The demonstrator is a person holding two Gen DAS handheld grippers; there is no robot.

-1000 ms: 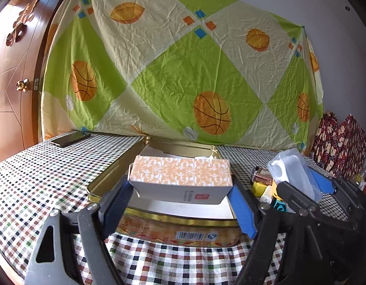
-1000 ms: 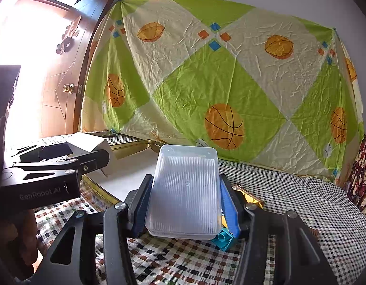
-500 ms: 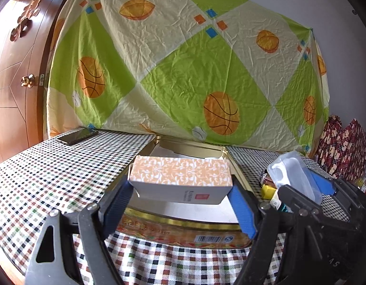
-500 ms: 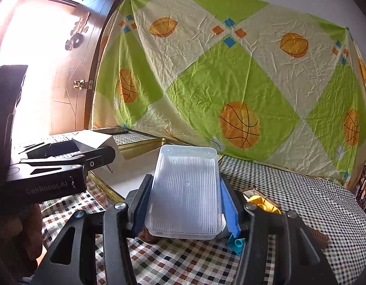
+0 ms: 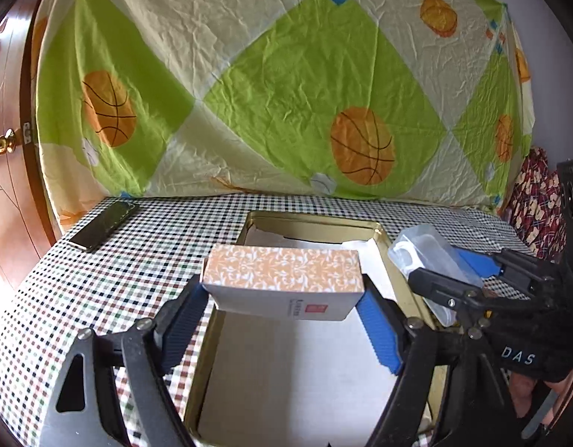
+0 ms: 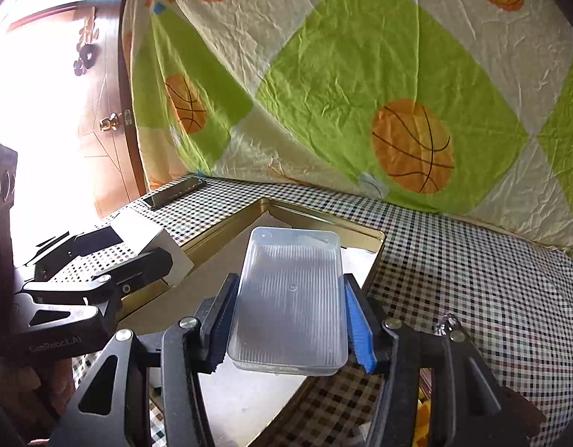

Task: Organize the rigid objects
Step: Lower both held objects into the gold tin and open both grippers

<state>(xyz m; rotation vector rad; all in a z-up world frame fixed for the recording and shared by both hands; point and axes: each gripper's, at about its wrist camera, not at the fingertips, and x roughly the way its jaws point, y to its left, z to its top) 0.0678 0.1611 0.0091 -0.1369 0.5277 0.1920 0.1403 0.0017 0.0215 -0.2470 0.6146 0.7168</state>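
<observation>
My left gripper [image 5: 282,298] is shut on an orange-patterned cardboard box [image 5: 282,279], which hangs over the near part of a gold metal tin [image 5: 383,238] lined with white paper. In the right wrist view my right gripper [image 6: 290,305] is shut on a clear plastic box [image 6: 290,298], held above the same gold tin [image 6: 323,219]. The clear box [image 5: 431,260] and the right gripper also show at the right of the left wrist view. At the left of the right wrist view the left gripper's fingers [image 6: 137,264] hold the cardboard box [image 6: 148,238], seen end-on.
The checked tablecloth [image 5: 137,260] covers the table. A dark phone [image 5: 104,225] lies at its far left corner, also seen as the phone [image 6: 174,192]. A basketball-print sheet [image 5: 286,93] hangs behind. A wooden door [image 6: 104,123] stands at the left. Small yellow items [image 6: 424,421] lie bottom right.
Both grippers have moved forward and up with their boxes and now look down over the tin's inside. The small toys beside the tin have dropped out of the left wrist view.
</observation>
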